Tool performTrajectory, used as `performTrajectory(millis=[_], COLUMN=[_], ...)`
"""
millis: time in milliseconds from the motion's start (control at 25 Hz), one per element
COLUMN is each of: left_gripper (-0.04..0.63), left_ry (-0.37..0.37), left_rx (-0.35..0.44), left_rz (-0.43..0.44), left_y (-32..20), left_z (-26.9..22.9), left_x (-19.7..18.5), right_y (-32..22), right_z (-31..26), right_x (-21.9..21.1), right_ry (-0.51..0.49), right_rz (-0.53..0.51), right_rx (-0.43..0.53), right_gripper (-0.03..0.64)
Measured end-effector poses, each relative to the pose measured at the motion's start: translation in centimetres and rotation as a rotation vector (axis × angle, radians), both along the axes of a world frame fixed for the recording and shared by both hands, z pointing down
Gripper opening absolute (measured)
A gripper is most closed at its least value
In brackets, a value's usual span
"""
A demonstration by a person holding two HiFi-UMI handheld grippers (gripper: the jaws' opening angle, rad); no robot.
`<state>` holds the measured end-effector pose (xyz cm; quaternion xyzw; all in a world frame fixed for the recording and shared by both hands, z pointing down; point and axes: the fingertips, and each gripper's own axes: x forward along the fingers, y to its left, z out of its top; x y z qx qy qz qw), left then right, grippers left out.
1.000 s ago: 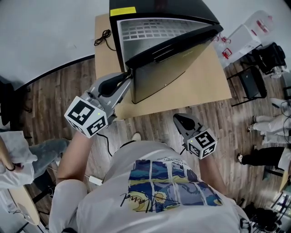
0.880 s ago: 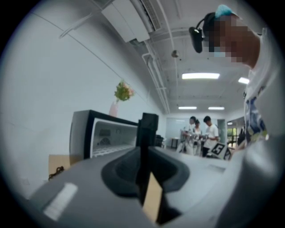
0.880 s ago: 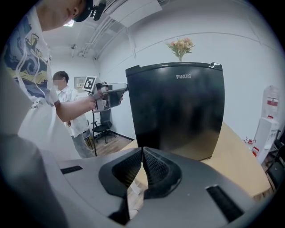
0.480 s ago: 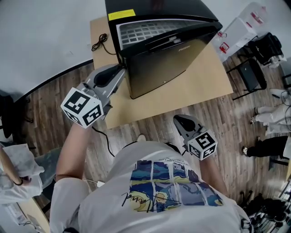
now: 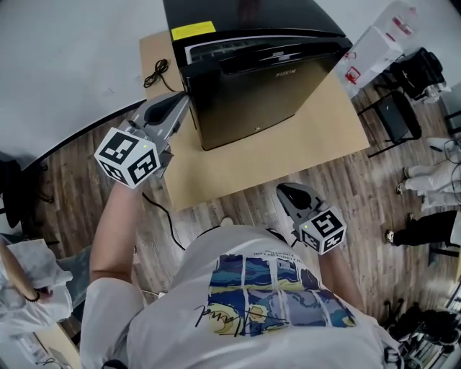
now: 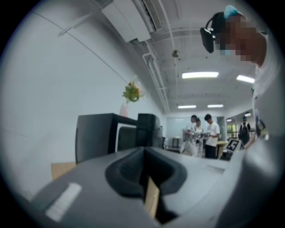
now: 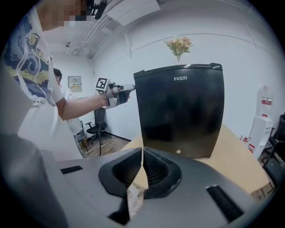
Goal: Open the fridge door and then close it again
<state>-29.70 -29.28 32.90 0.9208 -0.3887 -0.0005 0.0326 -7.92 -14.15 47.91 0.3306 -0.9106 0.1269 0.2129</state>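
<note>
**Nearly shut: easing the fridge door home**

Off the bench's left edge, the left gripper (image 5: pixel 180 102) is pointing level at the free left edge of the door (image 5: pixel 277 97). Its jaws have just been closing and are now pressing together on nothing. Whether the tips are touching the door I cannot tell.

The fridge (image 5: pixel 245 18) is standing along the far edge of the bench (image 5: pixel 288 155). Its door is lying almost flush, with a thin pale strip of the inside showing along the top. By my judgement the closing is nearly done. The sound way is to be pushing the closed tips against that free edge, slowly and straight toward the fridge, until the strip is gone, without shoving the fridge along the bench.

The right gripper (image 5: pixel 287 190) is hanging off the bench's near edge, close to the person's shirt (image 5: pixel 266 288), with its jaws together and empty.
</note>
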Motion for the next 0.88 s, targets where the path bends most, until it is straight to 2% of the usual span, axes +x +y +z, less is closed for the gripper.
performTrajectory(millis=[880], left_gripper=[0.008], left_ry=[-0.002], left_rx=[0.000], left_rz=[-0.055], left_y=[-4.6], left_z=[-0.5], left_x=[-2.1], right_y=[-2.5], right_z=[-0.3], right_x=[0.1], right_ry=[-0.006], right_rz=[-0.010], right_rx=[0.001], right_gripper=[0.020])
